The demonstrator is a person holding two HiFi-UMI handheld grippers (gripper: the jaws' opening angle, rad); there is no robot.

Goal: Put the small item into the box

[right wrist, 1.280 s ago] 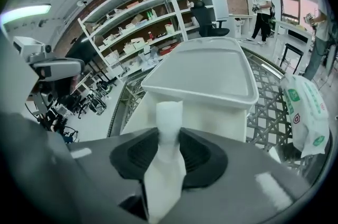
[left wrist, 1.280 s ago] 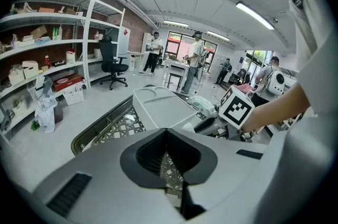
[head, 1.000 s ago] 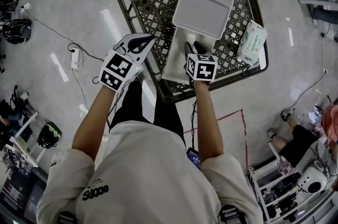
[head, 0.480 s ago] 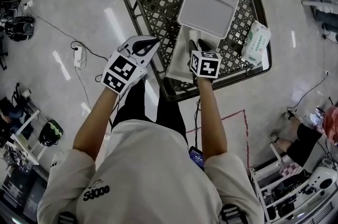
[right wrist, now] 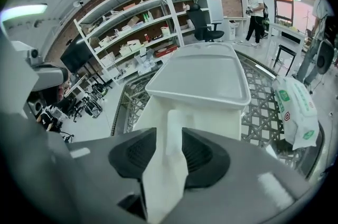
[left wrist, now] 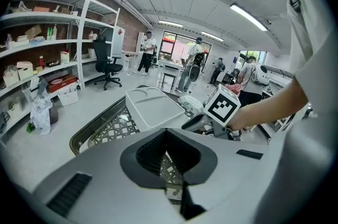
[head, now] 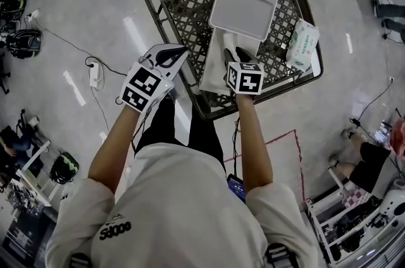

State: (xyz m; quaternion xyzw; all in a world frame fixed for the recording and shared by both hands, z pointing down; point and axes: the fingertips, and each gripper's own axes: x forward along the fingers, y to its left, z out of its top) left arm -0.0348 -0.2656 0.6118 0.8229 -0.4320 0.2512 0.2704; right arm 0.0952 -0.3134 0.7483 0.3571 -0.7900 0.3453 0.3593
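the small white block [right wrist: 166,180] stands between the right gripper's [right wrist: 169,136] jaws, which have just been opening and are loose around it, at the near end of the open white plastic box [head: 210,74] on the black metal lattice table [head: 183,7]. the left gripper's [left wrist: 167,133] jaws are together, empty.

Here go the jaws on my right gripper [right wrist: 169,136]: they've just been opening, and they're spread wider now than a second ago. The small white item [right wrist: 166,167] sits between them with a sliver of gap on its left, just near of the box [right wrist: 214,122].
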